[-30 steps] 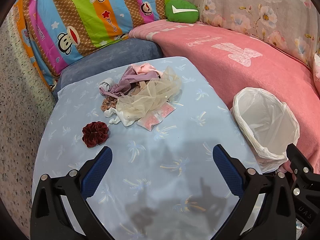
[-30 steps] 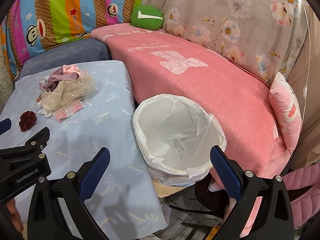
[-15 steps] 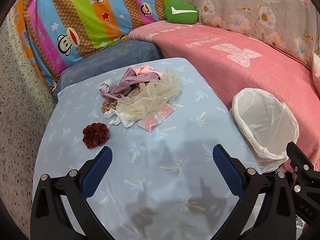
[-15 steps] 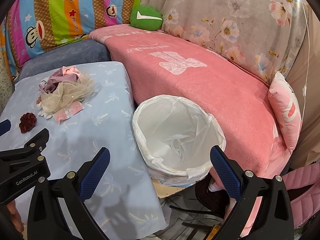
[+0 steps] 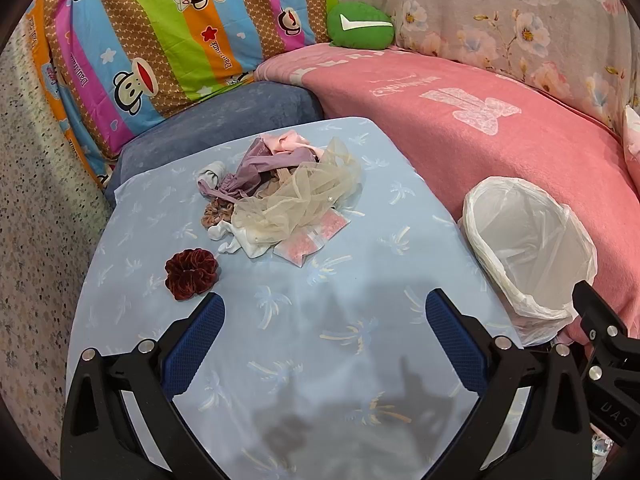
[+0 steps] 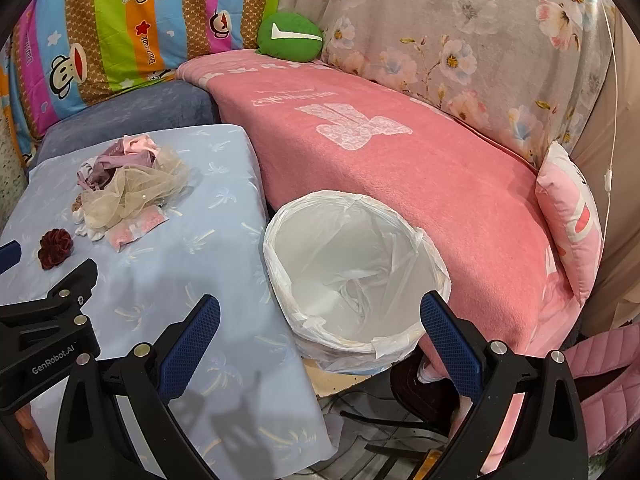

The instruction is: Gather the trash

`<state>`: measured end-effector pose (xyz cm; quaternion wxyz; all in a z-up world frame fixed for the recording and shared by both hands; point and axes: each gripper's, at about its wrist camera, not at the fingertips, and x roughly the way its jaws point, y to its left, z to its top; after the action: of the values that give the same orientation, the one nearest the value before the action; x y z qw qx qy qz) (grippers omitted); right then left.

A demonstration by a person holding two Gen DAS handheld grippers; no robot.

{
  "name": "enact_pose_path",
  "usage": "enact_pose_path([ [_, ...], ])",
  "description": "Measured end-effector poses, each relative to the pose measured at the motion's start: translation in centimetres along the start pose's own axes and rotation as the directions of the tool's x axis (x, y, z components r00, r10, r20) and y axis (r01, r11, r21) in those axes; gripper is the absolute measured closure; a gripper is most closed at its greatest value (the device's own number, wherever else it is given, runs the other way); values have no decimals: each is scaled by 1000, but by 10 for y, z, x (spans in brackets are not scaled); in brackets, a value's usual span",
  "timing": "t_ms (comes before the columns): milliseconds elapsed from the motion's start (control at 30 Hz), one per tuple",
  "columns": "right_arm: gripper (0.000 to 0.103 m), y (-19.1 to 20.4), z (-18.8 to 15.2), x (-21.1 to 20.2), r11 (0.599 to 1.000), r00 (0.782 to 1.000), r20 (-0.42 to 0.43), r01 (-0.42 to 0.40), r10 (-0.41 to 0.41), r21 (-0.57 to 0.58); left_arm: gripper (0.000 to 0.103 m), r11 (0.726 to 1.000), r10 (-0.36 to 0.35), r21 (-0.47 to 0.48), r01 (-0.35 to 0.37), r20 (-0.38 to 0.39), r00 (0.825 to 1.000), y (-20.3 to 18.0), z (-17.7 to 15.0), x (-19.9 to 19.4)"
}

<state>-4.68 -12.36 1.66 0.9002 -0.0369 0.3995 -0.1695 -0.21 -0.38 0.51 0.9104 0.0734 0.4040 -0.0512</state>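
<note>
A pile of fabric scraps and beige mesh (image 5: 296, 192) lies on the light blue table (image 5: 320, 360), with a small pink packet (image 5: 314, 236) at its near edge and a dark red scrunchie (image 5: 191, 268) to the left. The pile (image 6: 132, 188) and scrunchie (image 6: 55, 248) also show in the right wrist view. A white-lined trash bin (image 6: 352, 276) stands off the table's right edge, also in the left wrist view (image 5: 524, 248). My left gripper (image 5: 324, 324) is open and empty above the table, short of the pile. My right gripper (image 6: 320, 324) is open and empty over the bin's near rim.
A pink blanketed sofa (image 6: 400, 152) runs behind the bin and table. A striped monkey-print cushion (image 5: 160, 32) and a green pillow (image 5: 358, 24) sit at the back. A blue-grey cushion (image 5: 224, 120) borders the table's far edge. Cables lie on the floor (image 6: 380, 432) below the bin.
Both grippers have drawn back and risen slightly, so the pile and bin sit a little farther off. Both stay open and empty.
</note>
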Motion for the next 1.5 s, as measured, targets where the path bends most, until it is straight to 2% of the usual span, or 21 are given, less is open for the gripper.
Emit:
enact_pose_path([
  [933,6,-6,1,-1,1000,1000,4,11,-11,4,7,1000,-11,22,11,13,1000,1,0,2],
  [1500,6,-13,5,6,998,999,1,48,-48,49,7,993,-101,60,99,30,994,-2,8,13],
])
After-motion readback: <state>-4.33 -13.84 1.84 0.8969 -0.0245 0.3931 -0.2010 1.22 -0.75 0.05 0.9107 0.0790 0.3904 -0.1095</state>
